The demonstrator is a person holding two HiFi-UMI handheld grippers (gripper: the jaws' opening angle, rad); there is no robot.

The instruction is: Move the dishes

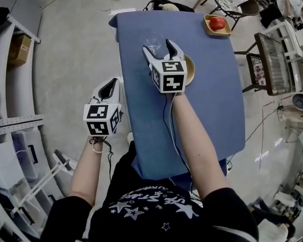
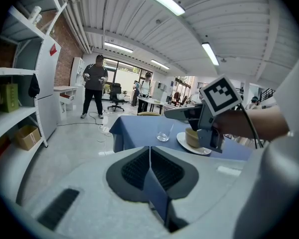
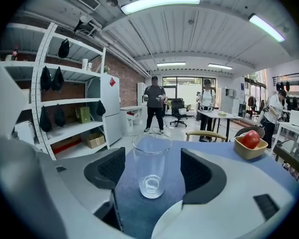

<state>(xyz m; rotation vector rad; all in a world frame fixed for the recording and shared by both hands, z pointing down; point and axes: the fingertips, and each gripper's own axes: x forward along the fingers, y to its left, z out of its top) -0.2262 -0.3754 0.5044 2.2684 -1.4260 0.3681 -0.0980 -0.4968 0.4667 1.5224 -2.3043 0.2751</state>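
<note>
While your left tongs [image 1: 110, 87] hang pinched together and empty off the desk's [image 1: 212, 95] left edge, above the floor [image 1: 76, 59], your right tongs [image 1: 159, 50] sit low over the blue top, spread wide. The clear glass [image 3: 152, 163] stands upright between those pads, touching neither! Just right of that hand sits the white plate [image 2: 183, 141] with the tan bowl [image 2: 192, 137] on it. In the far right corner, a yellow tray [image 1: 208, 28] holds a red fruit [image 1: 217, 22].
</note>
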